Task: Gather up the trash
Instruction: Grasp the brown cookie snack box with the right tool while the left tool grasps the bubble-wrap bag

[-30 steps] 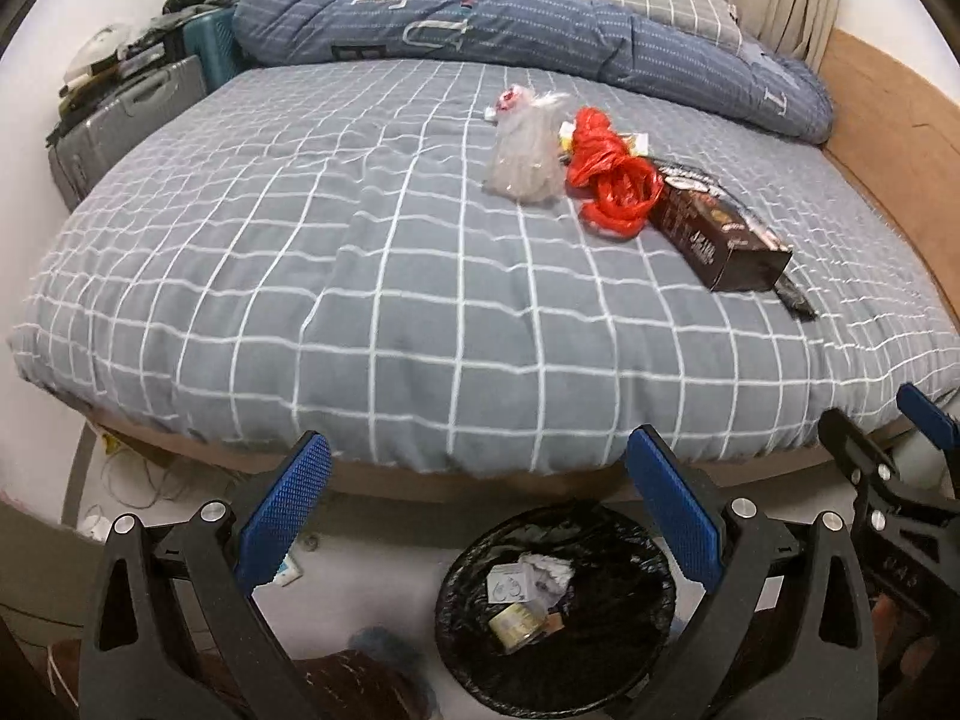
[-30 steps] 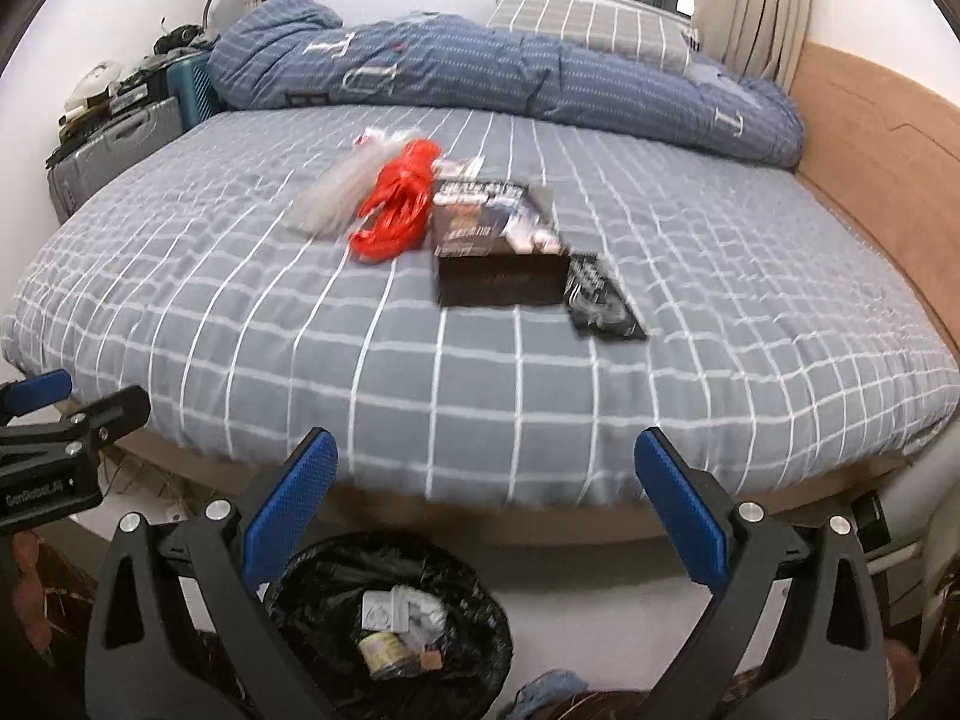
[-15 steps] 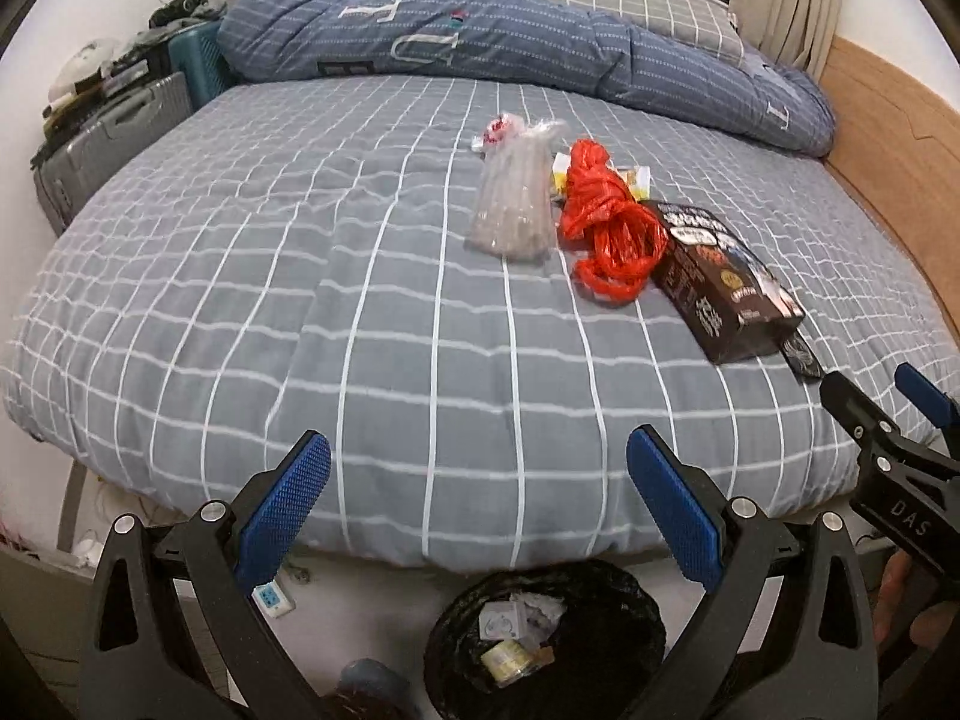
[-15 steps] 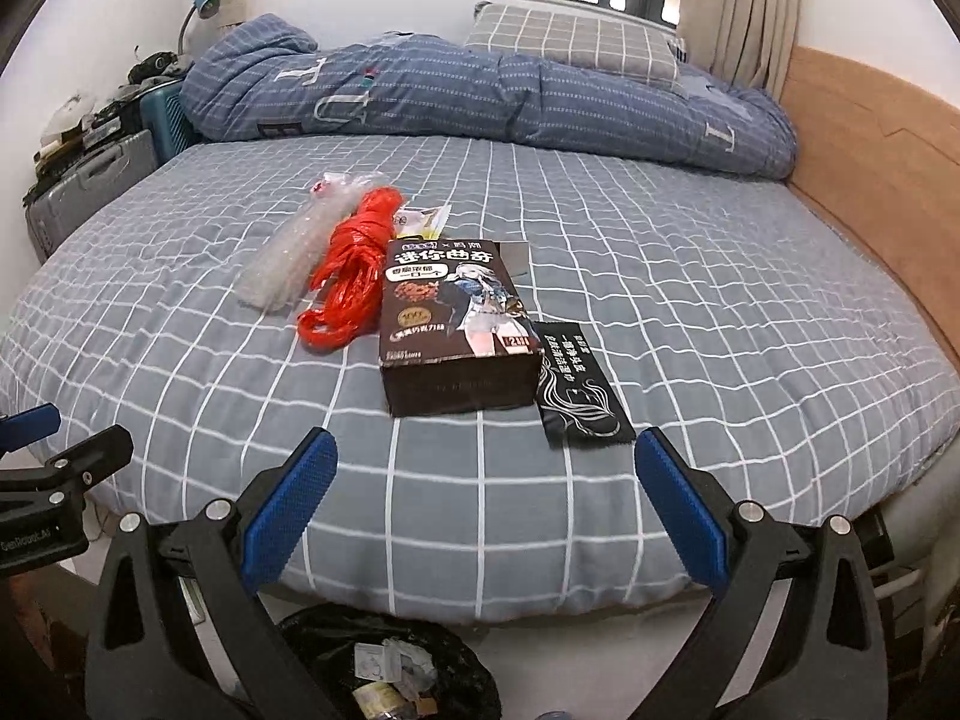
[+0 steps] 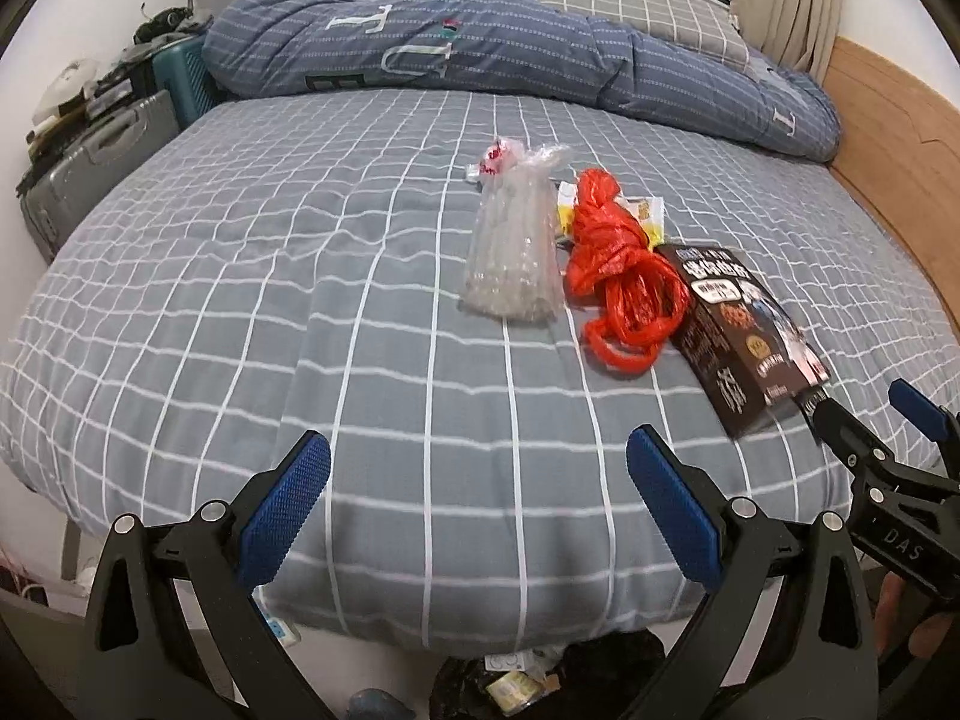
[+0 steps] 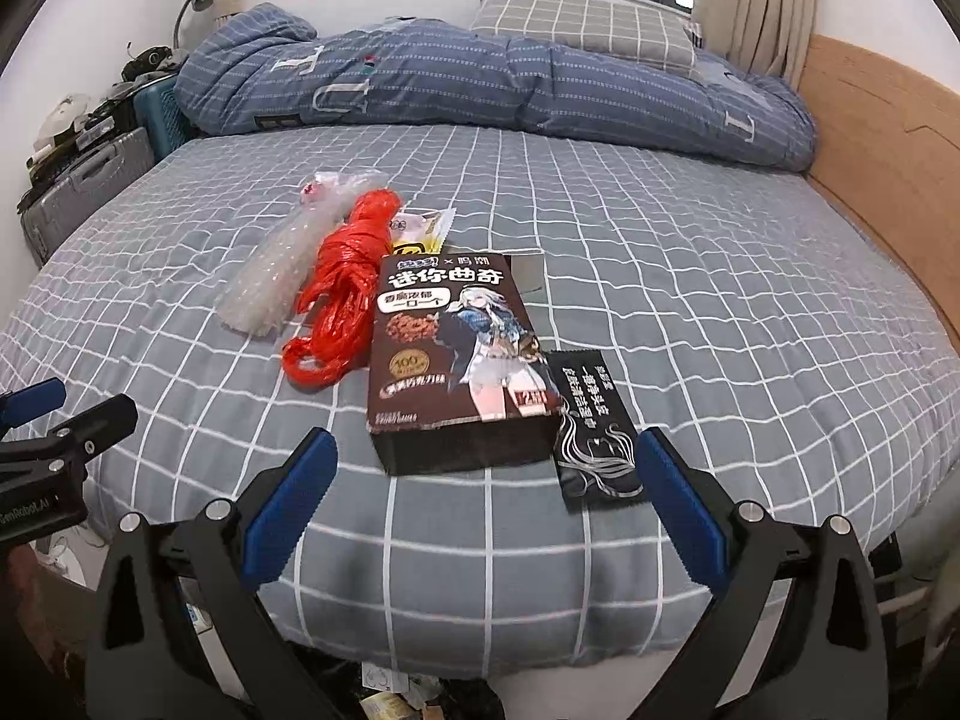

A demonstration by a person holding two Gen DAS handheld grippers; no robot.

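Trash lies in a row on the grey checked bed (image 5: 240, 300): a clear bubble-wrap bag (image 5: 513, 246), a red plastic bag (image 5: 624, 288), a dark cookie box (image 6: 459, 360), a black sachet (image 6: 594, 426) and a yellow wrapper (image 6: 420, 228). My left gripper (image 5: 477, 510) is open above the bed's near edge, well short of the bubble-wrap bag. My right gripper (image 6: 486, 510) is open just in front of the cookie box (image 5: 744, 330). A black bin (image 5: 540, 684) with scraps sits on the floor below, mostly cut off.
A folded blue duvet (image 6: 480, 84) and a checked pillow (image 6: 588, 30) lie at the far side. Grey and teal suitcases (image 5: 102, 156) stand left of the bed. A wooden headboard (image 6: 888, 144) runs along the right. A power strip (image 5: 279, 630) lies on the floor.
Both grippers have risen and moved forward from above the bin toward the bed; the trash now looks closer and the bin has slid to the bottom edge. Both stayed open.
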